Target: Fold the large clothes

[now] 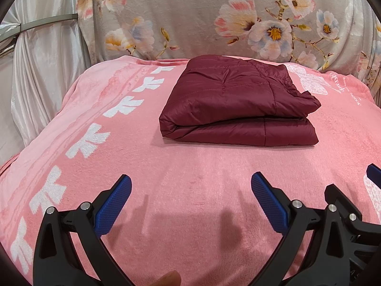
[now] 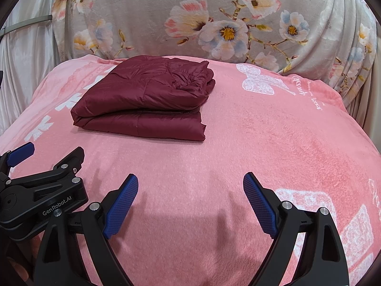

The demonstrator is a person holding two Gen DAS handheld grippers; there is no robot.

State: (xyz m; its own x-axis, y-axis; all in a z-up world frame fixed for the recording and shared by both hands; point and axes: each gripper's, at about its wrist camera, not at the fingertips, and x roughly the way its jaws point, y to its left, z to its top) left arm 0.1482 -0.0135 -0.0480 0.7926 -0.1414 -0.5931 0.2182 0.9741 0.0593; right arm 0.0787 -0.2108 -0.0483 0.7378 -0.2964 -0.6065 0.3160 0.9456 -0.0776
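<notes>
Maroon quilted jacket (image 1: 238, 102) folded in compact stack, resting on pink blanket (image 1: 190, 178) toward far side, near floral cover (image 1: 190, 12). Left tool (image 1: 190, 205) wide, holding nothing, well short of garment. Right tool (image 2: 190, 205) likewise wide and empty. Judgement: fold appears complete; right-hand edge bunched. If tidying, pinch loose corner lightly, smooth flat, avoid dragging stack.

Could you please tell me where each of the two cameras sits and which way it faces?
Left wrist: rides the left gripper, open, facing the folded maroon quilted jacket on the pink blanket; the right gripper shows at right.
Right wrist: rides the right gripper, open, facing the same way; the left gripper shows at left.
Shared: jacket, blanket, floral blanket behind.
</notes>
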